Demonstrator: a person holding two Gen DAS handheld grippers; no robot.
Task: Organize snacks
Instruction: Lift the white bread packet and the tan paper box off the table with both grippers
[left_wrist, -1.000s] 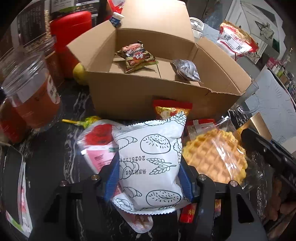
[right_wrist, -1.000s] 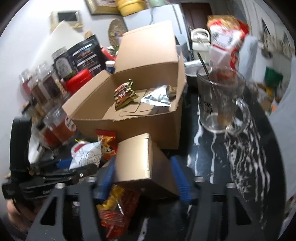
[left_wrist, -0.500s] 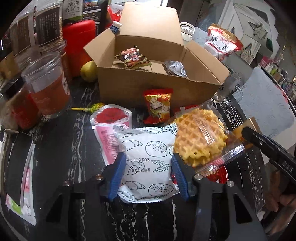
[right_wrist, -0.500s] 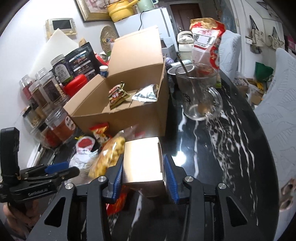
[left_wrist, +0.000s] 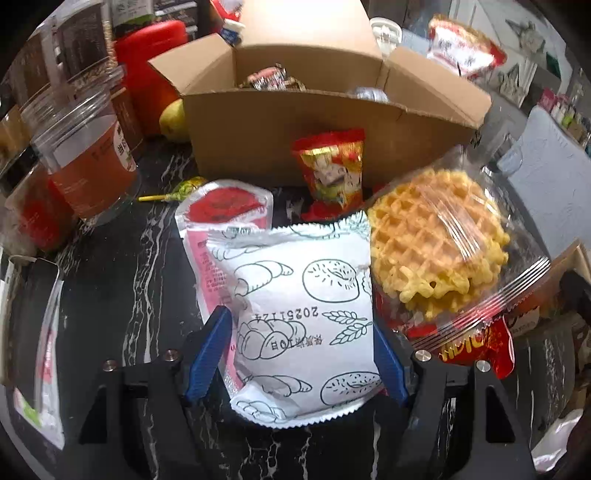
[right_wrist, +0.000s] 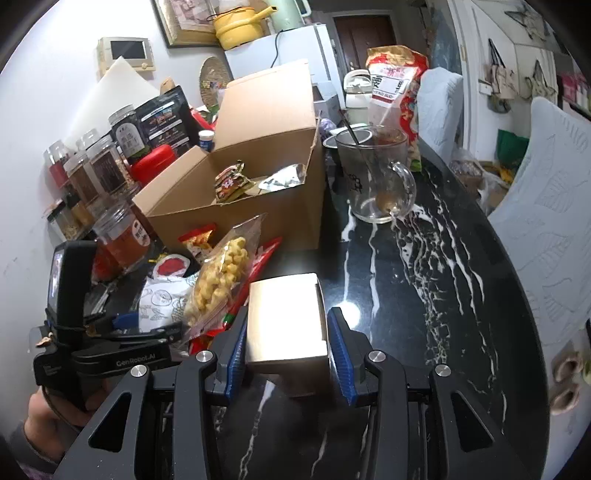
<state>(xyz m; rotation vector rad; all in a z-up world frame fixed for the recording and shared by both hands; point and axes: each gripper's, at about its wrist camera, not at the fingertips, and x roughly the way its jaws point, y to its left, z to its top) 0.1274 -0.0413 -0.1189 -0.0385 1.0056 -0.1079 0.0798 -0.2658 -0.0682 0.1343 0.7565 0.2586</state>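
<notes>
Black marble tabletop (right_wrist: 424, 295), crowded. The left gripper (left_wrist: 301, 354) pinches a white bread-print pouch (left_wrist: 303, 314); the right gripper (right_wrist: 286, 343) brackets a small tan carton (right_wrist: 284, 317), contact unclear. Lift both clear, then toward the open cardboard box (left_wrist: 295, 125) at twelve o'clock.

left claw (left_wrist: 301, 354) gripping white bread packet (left_wrist: 303, 317)
</notes>
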